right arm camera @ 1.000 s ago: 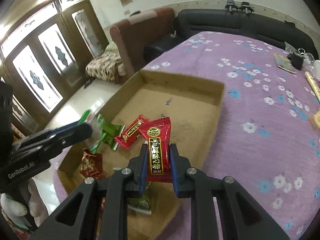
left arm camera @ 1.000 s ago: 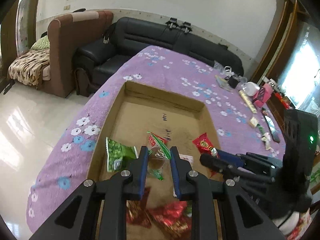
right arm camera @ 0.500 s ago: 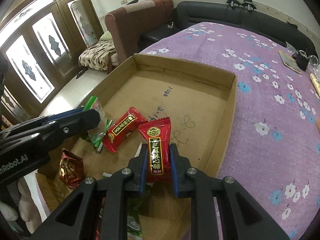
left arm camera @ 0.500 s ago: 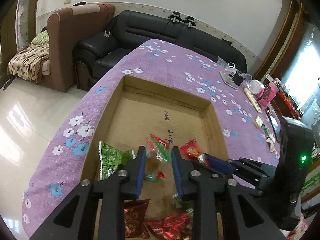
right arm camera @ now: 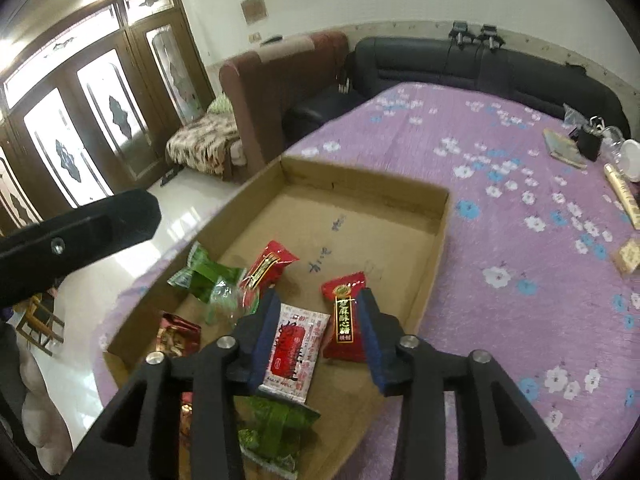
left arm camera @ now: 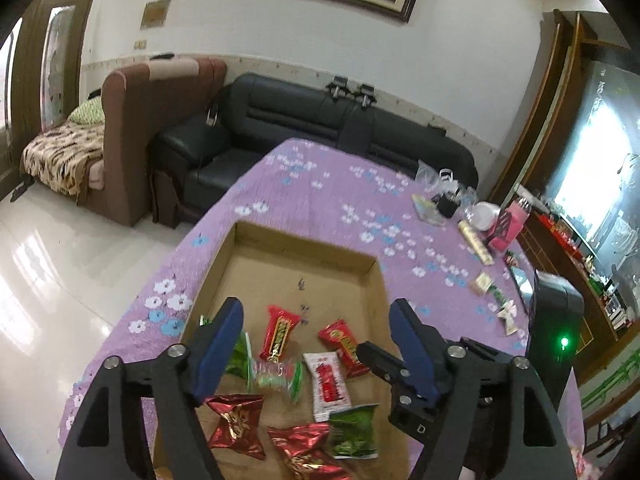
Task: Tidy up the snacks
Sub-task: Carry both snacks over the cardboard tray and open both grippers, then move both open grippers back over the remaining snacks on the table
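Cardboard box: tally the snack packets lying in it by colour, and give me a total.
Plain red packets: 2
Shiny red foil packets: 2
Green packets: 2
White packet with red print: 1
Clear wrapper with green ends: 1
Total: 8

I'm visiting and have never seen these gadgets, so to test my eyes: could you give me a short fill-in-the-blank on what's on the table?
1. The snacks lie in a shallow ____ box.
2. The tablecloth under it is ____ with flowers.
3. The white packet lies next to a ____ packet with a black and gold label.
4. The jaws of the left gripper stand ____, gripping nothing.

Missing words: cardboard; purple; red; open
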### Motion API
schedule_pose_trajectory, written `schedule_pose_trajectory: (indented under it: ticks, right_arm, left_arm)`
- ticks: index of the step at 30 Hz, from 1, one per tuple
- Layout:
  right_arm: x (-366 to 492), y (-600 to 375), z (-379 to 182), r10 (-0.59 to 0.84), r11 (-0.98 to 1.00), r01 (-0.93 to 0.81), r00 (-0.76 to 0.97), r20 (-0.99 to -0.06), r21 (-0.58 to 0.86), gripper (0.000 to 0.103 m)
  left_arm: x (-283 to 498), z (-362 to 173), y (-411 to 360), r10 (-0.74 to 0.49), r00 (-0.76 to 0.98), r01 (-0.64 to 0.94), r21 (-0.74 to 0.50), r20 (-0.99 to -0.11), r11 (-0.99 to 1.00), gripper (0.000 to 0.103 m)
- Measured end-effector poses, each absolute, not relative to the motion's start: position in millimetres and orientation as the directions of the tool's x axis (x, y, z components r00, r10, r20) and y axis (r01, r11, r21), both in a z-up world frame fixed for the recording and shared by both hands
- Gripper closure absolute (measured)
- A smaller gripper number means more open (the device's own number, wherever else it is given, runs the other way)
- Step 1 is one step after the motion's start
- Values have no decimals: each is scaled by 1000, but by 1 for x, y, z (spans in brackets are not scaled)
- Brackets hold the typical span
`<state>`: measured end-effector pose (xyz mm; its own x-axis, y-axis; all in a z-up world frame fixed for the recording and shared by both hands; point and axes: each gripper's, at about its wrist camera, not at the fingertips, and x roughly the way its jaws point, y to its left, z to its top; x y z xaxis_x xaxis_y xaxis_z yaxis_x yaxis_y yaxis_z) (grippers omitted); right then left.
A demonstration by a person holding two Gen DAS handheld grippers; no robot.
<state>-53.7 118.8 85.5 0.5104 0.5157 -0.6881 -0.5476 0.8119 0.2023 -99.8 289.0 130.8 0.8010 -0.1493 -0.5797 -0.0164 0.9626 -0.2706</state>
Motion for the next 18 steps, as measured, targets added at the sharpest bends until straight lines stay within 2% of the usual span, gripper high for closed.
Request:
schedule_pose_trajectory:
  ticks: [2,4,6,11,18]
  right_arm:
    - [-61,110,94,521,814,-547,534,-666,198,59]
    - [-67,102,99,524,815,-545,550,-650,196,56]
    - [-72,92,103,526,819,-538,565,-636,199,51]
    - [-81,66,105,517,834,-511,587,-624,210,47]
    - [-91,18,104,476,872,-434,635,-609,229,42]
  left_arm:
    - [-106,137,285,-135,816,-24,-265,-562,964,8]
    - [-112,143,280,-109,834,-37,-252,-541,967,4]
    - [-119,149,274,-84,848,-48,-234,-523,971,2]
    - [-130,156,255,-104,863,-16,-233,-494,972,1]
    - [-135,156,226,-136,848,20,-225,-513,974,1]
